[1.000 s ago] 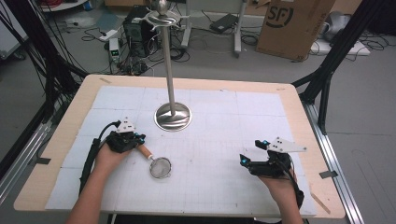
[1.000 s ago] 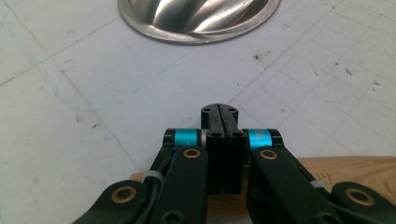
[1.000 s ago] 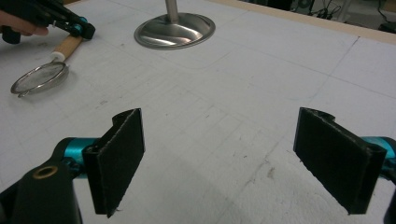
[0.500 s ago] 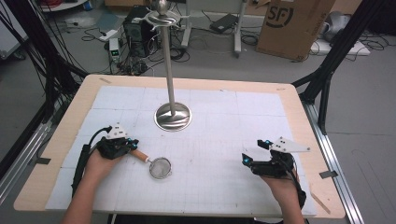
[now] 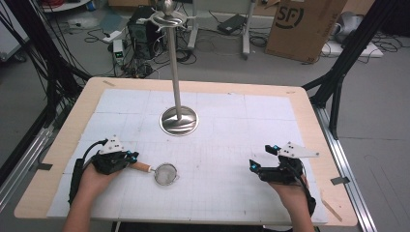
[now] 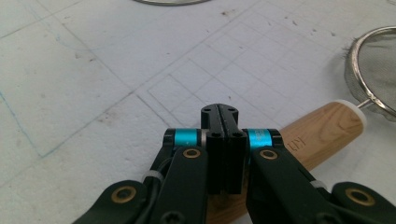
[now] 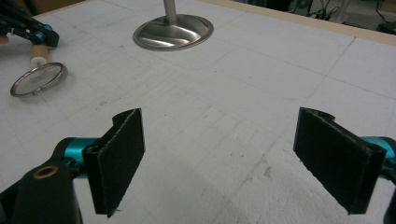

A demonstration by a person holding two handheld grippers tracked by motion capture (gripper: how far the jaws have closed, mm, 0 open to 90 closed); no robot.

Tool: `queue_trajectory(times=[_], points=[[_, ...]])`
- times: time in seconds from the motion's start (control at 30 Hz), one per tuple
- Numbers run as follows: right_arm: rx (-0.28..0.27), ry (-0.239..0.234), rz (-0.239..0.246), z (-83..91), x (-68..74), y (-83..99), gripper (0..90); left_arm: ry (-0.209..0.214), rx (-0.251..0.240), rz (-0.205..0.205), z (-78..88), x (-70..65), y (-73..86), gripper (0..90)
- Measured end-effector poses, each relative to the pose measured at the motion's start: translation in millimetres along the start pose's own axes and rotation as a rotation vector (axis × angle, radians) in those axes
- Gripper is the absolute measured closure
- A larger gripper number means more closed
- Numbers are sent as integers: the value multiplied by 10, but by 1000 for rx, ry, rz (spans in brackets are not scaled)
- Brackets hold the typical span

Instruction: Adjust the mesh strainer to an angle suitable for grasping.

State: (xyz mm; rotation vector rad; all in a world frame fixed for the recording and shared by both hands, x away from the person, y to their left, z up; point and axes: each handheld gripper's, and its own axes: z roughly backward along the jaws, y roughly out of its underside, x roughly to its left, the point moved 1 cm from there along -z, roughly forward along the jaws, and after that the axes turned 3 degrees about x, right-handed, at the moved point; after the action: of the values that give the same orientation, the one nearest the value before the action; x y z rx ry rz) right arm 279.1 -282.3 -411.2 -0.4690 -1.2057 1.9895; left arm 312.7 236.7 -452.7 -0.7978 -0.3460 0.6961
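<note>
Table [image 5: 309,104] of pale wood, covered by a white gridded mat [image 5: 232,125], carries the whole scene, with a tall metal stand [image 5: 177,82] rising from a round polished base [image 5: 179,121] at the mat's middle. At the near right, the right gripper [image 5: 258,158] rests in the person's hand low over the mat, its two black jaws standing wide apart with nothing but bare mat between them (the right gripper view looks straight through the gap toward the stand's base [image 7: 173,31]). At the near left, the left gripper [image 5: 134,155] lies in the person's other hand, its jaws pressed together pad to pad and clamped on nothing. A small mesh strainer [image 5: 166,173] lies flat on the mat just beside that gripper, toward the table's centre, its wooden handle [image 5: 141,166] pointing back at the left hand. In the left gripper view the closed jaw tips sit above the handle [image 6: 322,135], which passes beneath them and runs out to the right, where the strainer's metal rim [image 6: 369,70] begins; whether the jaws touch the wood cannot be told. Strainer and right gripper are well apart, and the strainer lies near the stand's base, on the person's side of it.
</note>
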Motion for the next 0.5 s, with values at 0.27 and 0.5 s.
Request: queue_trajectory(times=[0.27, 0.5], points=[[-5, -2, 3, 19, -3, -3, 154, 22, 7, 6, 84, -26, 72, 896], [-9, -1, 2, 33, -6, -6, 154, 75, 32, -3, 152, -24, 114, 896]])
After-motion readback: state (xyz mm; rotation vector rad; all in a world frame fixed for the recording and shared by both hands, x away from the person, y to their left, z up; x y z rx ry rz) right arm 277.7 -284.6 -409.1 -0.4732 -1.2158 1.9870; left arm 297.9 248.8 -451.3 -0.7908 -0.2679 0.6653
